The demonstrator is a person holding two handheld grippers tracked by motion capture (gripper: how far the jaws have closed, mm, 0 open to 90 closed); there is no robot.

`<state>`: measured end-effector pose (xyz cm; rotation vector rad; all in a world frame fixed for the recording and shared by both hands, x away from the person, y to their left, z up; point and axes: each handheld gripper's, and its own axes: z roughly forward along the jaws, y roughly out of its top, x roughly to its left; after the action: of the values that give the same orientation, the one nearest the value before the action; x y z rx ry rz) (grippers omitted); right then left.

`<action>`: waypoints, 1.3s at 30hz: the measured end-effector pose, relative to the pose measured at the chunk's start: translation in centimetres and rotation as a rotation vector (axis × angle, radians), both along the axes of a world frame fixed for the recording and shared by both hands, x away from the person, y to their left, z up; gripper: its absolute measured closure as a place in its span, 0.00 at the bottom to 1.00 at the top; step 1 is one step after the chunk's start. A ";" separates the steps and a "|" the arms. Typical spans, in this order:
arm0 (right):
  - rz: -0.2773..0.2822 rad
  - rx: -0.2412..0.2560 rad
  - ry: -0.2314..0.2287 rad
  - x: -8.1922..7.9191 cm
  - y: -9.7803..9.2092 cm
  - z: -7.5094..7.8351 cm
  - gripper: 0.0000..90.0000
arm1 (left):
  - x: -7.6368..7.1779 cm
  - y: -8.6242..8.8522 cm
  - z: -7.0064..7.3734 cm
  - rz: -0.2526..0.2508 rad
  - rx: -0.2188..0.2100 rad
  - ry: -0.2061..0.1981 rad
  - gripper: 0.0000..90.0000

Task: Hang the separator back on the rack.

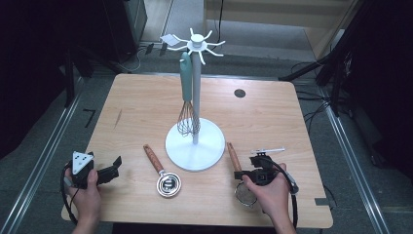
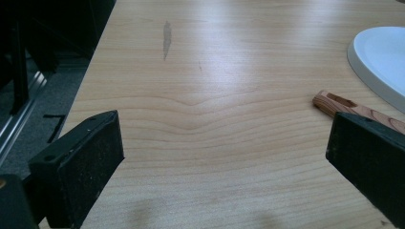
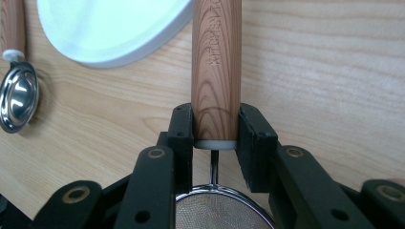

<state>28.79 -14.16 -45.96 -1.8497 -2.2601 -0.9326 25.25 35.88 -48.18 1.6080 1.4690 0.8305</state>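
My right gripper (image 3: 215, 131) squeezes the strainer (image 3: 217, 71) low on its wooden handle, maybe to hang it on the rack (image 1: 195, 87). My left gripper (image 1: 116, 166) waits, jaws apart.

Lighting: bright, overhead; table (image 1: 146, 107) evenly lit, surroundings dark. Glare: soft sheen on wood in left gripper view. Focus: near jaws slightly soft.

The stand's base (image 1: 195, 146) sits mid-table; my spoon (image 1: 163, 173) lies left, strainer (image 1: 238, 168) right, whisk (image 1: 187, 97) apparently hanging above.
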 end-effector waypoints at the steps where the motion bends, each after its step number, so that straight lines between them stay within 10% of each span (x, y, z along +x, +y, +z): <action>1: 0.000 0.001 -0.011 0.0 0.0 0.1 0.79 | 0.0 0.0 0.0 0.000 -0.001 0.000 0.00; 39: 0.010 0.070 -0.489 -2.2 -0.1 3.4 0.79 | 0.0 0.0 0.0 -0.001 -0.001 -0.001 0.00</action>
<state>26.59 -14.31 -42.55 -1.7226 -2.4377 -1.5871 25.25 35.86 -48.19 1.6071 1.4681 0.8298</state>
